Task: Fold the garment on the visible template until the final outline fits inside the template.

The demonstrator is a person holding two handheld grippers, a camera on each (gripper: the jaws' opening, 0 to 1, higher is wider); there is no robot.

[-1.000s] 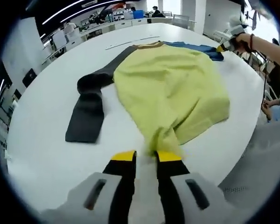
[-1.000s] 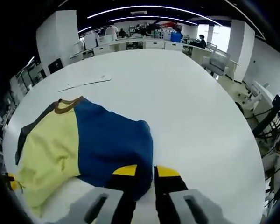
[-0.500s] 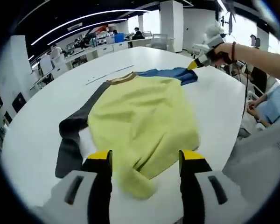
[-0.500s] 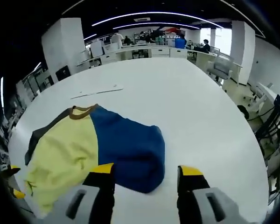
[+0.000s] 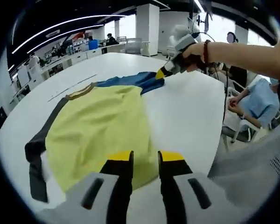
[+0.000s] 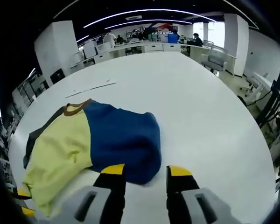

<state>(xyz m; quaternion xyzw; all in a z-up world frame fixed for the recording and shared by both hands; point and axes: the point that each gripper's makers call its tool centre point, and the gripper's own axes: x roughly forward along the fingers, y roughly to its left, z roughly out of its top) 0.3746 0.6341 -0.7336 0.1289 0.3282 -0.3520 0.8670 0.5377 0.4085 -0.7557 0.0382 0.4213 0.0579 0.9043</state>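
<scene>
My left tongs (image 5: 144, 156) sat low over the near hem of the garment (image 5: 95, 133), tips close together w/ a narrow gap; yellow cloth lay under and between the tips but I couldn't tell if any was actually pinched. My right tongs (image 6: 145, 170) were spread, nothing between them, tips just at the near edge of the blue part (image 6: 123, 137); in the left gripper view the same tongs (image 5: 161, 73) sat at the far blue corner w/ my hand (image 5: 193, 49) on the grip. Garment lay mostly flat on the white bench (image 6: 200, 107), yellow body, dark sleeve (image 5: 35, 161) trailing off to one side, brown collar (image 6: 74, 107) at the far end. A thin strip (image 6: 91, 87) lay on the bench beyond the collar, maybe a template mark, too small to say; no clear template outline. Judged the fold as barely begun. To do the step well: get both tongs on matching edge pts, bite a single layer cleanly, lift low and together so the cloth didn't drag or bunch, lay the fold straight, and tuck the stray sleeve in so nothing hung outside the outline. Risk: uneven pull skewing the hem.
</scene>
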